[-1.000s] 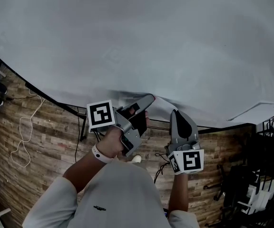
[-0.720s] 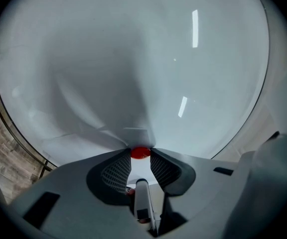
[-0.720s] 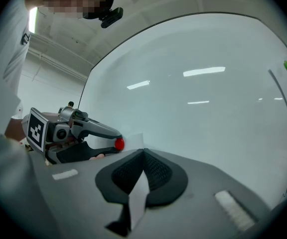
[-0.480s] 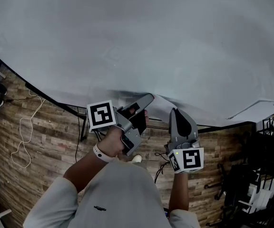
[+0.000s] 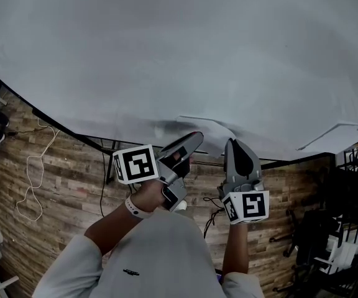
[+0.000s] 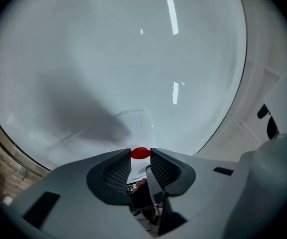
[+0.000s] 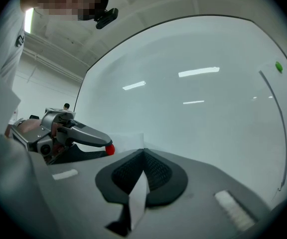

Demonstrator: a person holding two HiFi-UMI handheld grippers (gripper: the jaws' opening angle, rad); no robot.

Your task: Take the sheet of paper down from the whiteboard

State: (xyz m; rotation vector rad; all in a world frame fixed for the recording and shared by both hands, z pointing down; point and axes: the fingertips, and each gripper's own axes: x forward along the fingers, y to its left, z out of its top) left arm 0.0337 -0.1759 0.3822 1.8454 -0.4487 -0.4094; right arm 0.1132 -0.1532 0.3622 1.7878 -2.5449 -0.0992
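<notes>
Magnet removal looks like the step in hand. The left gripper [image 5: 194, 139], whose jaws have just been closing, pinches the red magnet [image 6: 140, 153] at their tips, near the whiteboard's [image 5: 166, 54] lower edge. The right gripper [image 5: 233, 144] is clamped on the sheet of paper [image 7: 139, 197], which lies low against the whiteboard. Draw the magnet straight off the whiteboard without dragging it across the sheet. Keep the right grip firm so the freed paper cannot slip, then peel it away gently to avoid creasing.
</notes>
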